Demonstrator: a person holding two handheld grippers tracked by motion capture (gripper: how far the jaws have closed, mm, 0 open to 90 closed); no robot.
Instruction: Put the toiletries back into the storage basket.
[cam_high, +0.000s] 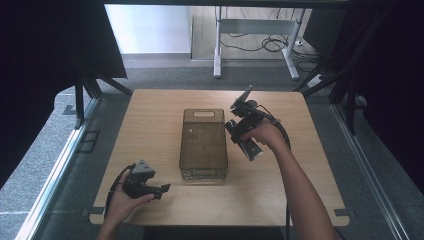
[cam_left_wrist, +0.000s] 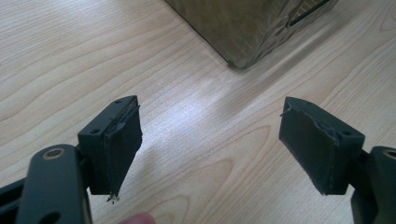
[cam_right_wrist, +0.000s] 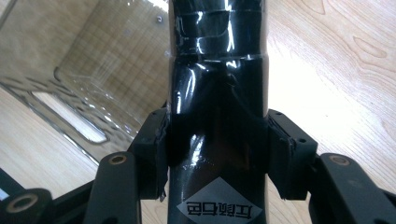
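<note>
A glossy black bottle (cam_right_wrist: 217, 70) with a label near its bottom is clamped between the pads of my right gripper (cam_right_wrist: 217, 149). From above, the bottle (cam_high: 251, 148) hangs tilted in the right gripper (cam_high: 239, 131), just right of a smoky translucent bin (cam_high: 203, 145) in the middle of the table. Beside the bottle lie the bin's wall and handle slot (cam_right_wrist: 84, 74). Low over the wood near the front left edge, my left gripper (cam_high: 161, 190) is open. Its jaws (cam_left_wrist: 210, 144) stand wide apart with nothing between them, and a bin corner (cam_left_wrist: 243, 28) lies ahead.
The wooden table (cam_high: 150, 120) is bare around the bin. Grey carpet surrounds it, with dark curtains and frame legs at both sides. A metal desk frame (cam_high: 255, 45) with cables stands on the floor beyond the far edge.
</note>
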